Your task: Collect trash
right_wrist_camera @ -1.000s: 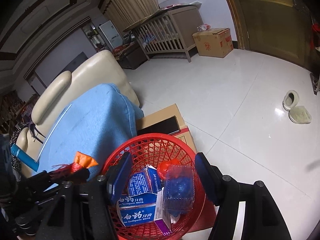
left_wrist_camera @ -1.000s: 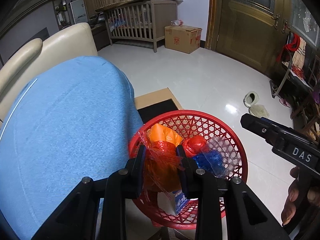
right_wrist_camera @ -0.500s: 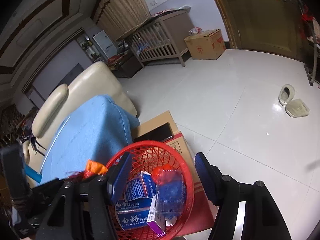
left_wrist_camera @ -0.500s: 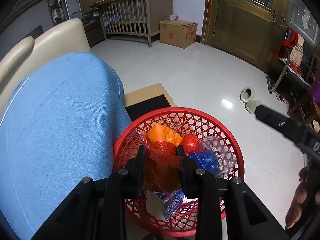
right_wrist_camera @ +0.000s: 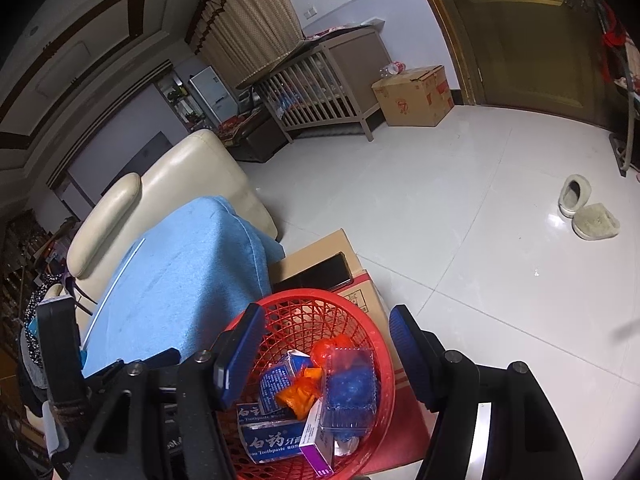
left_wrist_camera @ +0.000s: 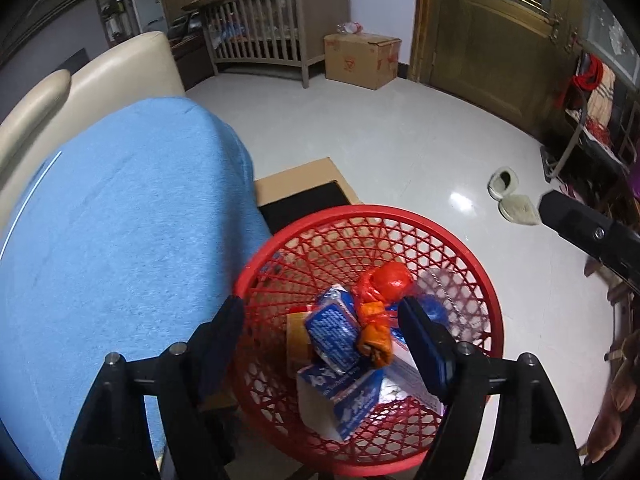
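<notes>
A red mesh basket [left_wrist_camera: 472, 256] [right_wrist_camera: 276, 308] holds the trash: blue toothpaste boxes [left_wrist_camera: 334, 332] [right_wrist_camera: 272, 440], a red and orange plastic wrapper [left_wrist_camera: 376, 332] [right_wrist_camera: 298, 394], and a clear tray with something blue [right_wrist_camera: 352, 388]. My left gripper [left_wrist_camera: 324, 336] is open and empty just above the basket's near side; the wrapper lies in the basket between its jaws. My right gripper [right_wrist_camera: 324, 344] is open and empty above the basket. The right gripper's body shows at the right edge of the left wrist view [left_wrist_camera: 584, 232].
The basket stands on a cardboard box [right_wrist_camera: 320, 248] with a dark phone [right_wrist_camera: 320, 274] on it. A blue cover [left_wrist_camera: 112, 248] over a cream sofa [right_wrist_camera: 192, 164] lies to the left. White tile floor, two slippers [right_wrist_camera: 588, 216], a crib [left_wrist_camera: 272, 48] and another carton [left_wrist_camera: 360, 60] lie beyond.
My left gripper opened and let go of the red and orange wrapper, which now lies in the basket. The right gripper stayed open and rose slightly.
</notes>
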`<state>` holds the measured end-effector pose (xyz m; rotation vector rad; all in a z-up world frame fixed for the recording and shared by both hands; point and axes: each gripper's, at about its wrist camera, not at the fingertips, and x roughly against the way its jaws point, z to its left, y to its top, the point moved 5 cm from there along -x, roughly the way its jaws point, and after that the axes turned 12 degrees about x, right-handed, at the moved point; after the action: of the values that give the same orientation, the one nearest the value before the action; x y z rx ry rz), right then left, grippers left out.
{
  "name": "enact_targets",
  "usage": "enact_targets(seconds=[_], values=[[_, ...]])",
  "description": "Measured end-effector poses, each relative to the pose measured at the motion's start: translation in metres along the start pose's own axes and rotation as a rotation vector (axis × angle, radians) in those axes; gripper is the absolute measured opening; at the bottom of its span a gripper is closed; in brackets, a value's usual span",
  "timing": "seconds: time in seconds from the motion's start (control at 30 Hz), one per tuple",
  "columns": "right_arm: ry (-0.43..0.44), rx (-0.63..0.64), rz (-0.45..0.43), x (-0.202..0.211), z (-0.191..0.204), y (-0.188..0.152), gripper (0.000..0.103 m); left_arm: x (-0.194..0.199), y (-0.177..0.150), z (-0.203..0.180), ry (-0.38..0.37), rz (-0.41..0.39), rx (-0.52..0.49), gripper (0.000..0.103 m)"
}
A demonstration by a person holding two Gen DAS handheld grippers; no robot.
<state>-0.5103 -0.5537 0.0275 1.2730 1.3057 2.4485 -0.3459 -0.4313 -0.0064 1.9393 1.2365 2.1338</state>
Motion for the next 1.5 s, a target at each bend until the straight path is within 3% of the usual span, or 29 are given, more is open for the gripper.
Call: enact_targets(seconds=[0.27, 0.47, 0.63, 0.77, 0.9, 1.13, 1.23, 1.5], values=[[-0.041, 0.016, 0.007, 0.004, 0.012, -0.005, 0.072, 0.020, 0.005, 0.020, -0.006, -0.048, 0.034, 0.079], [-0.065, 0.105, 0.061, -0.001, 0.046, -0.027, 0.074, 0.050, 0.003, 0.044, -0.020, -0.109, 0.048, 0.080], [-0.093, 0.162, 0.088, -0.005, 0.071, -0.041, 0.075, 0.076, -0.002, 0.081, 0.055, -0.179, 0.094, 0.080], [-0.132, 0.209, 0.102, -0.004, 0.090, -0.052, 0.075, 0.091, -0.011, 0.113, 0.065, -0.200, 0.163, 0.080], [-0.167, 0.207, 0.094, 0.000, 0.110, -0.066, 0.085, 0.103, -0.024, 0.138, 0.062, -0.214, 0.223, 0.080], [-0.196, 0.209, 0.051, 0.007, 0.136, -0.074, 0.085, 0.120, -0.038, 0.156, 0.063, -0.250, 0.261, 0.084], [-0.185, 0.224, 0.040, 0.009, 0.145, -0.073, 0.086, 0.126, -0.040, 0.160, 0.079, -0.265, 0.269, 0.093], [-0.178, 0.231, 0.048, 0.007, 0.147, -0.076, 0.086, 0.127, -0.037, 0.154, 0.074, -0.279, 0.252, 0.094]])
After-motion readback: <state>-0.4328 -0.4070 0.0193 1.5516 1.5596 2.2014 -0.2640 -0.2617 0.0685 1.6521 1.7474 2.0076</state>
